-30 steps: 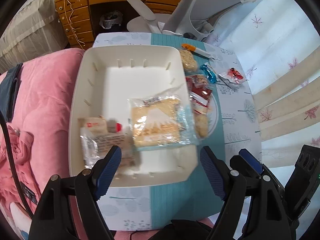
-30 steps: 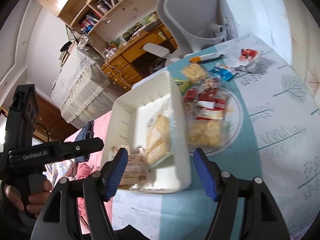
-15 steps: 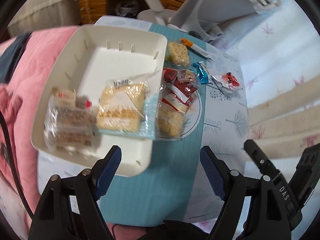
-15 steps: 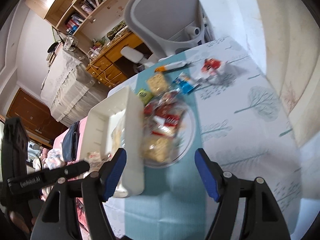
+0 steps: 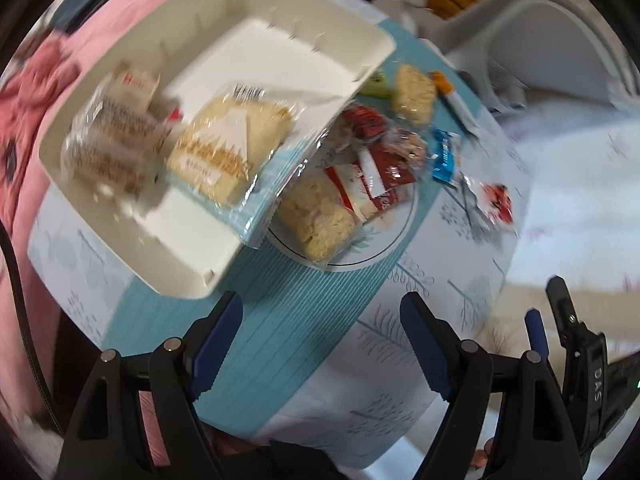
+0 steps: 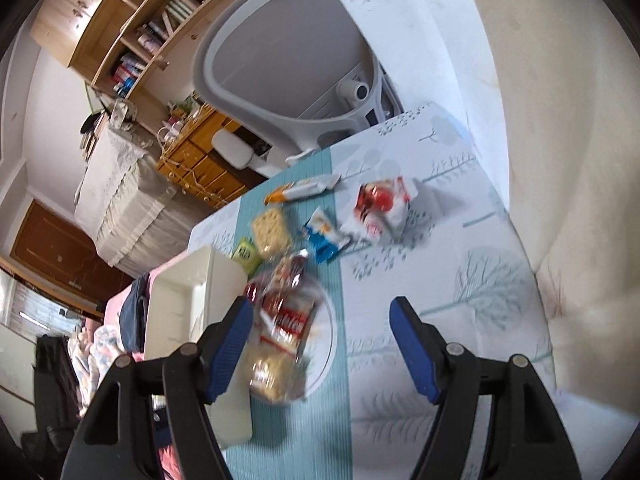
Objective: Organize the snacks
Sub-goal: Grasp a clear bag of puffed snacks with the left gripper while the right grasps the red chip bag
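Note:
A white bin [image 5: 192, 248] holds a yellow cake packet [image 5: 228, 148] and a clear pastry packet [image 5: 112, 140]. Beside it a plate [image 5: 384, 240] carries a cookie bag [image 5: 316, 212] and red packets [image 5: 376, 168]. Loose on the table lie a cracker pack [image 6: 270, 226], a blue packet [image 6: 326, 238], a red-white packet [image 6: 380, 206], a green packet [image 6: 246, 254] and an orange-tipped stick [image 6: 304, 190]. My left gripper [image 5: 320, 332] is open and empty above the table's near edge. My right gripper [image 6: 322, 334] is open and empty over the plate [image 6: 330, 340].
A grey office chair [image 6: 288, 68] stands behind the table. A wooden desk [image 6: 200, 164] and shelves are farther back. A pink quilt [image 5: 24, 92] lies left of the bin [image 6: 176, 312]. A cream cushion [image 6: 568, 160] borders the table's right side.
Both grippers have swung to the right, away from the bin and toward the plate and loose snacks. Both stay open and empty. The snacks have not moved.

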Demonstrator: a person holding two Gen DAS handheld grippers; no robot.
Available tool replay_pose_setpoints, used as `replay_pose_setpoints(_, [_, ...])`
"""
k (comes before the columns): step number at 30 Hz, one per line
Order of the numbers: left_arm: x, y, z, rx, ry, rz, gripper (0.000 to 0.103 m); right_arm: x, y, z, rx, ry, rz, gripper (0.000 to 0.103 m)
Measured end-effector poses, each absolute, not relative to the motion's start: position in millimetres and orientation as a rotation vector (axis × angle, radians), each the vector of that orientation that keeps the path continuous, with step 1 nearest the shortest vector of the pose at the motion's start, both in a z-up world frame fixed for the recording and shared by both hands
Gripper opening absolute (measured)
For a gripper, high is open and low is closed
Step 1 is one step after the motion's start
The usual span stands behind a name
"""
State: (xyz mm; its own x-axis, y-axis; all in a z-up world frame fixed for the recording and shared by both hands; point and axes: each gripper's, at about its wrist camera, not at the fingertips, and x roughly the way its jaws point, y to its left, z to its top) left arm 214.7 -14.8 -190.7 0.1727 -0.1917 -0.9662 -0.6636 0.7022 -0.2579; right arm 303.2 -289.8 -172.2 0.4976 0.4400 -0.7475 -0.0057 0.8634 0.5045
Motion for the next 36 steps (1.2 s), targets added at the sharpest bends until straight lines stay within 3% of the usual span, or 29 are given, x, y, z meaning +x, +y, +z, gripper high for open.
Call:
replay_pose_setpoints(10, [225,-12,-233,-1.011,1.367,0.678,0.08,356,-302,-211,0.504,1.036,0.24,0.071])
replay_pose_setpoints(25, [237,-12,-283,-1.129,1.347,0.905,0.081,417,-298,-278,0.448,1.044,0.221,0.071])
replay_pose_setpoints(35, [234,-12,-311,-1.182,1.37,0.949,0.081,430,-289,-287,0.38,1.033,0.282,0.071])
replay_pose_setpoints(36, [234,-12,-313,-1.187,1.358,0.949,0.081,430,-289,-286,0.378,1.029,0.294,0.067])
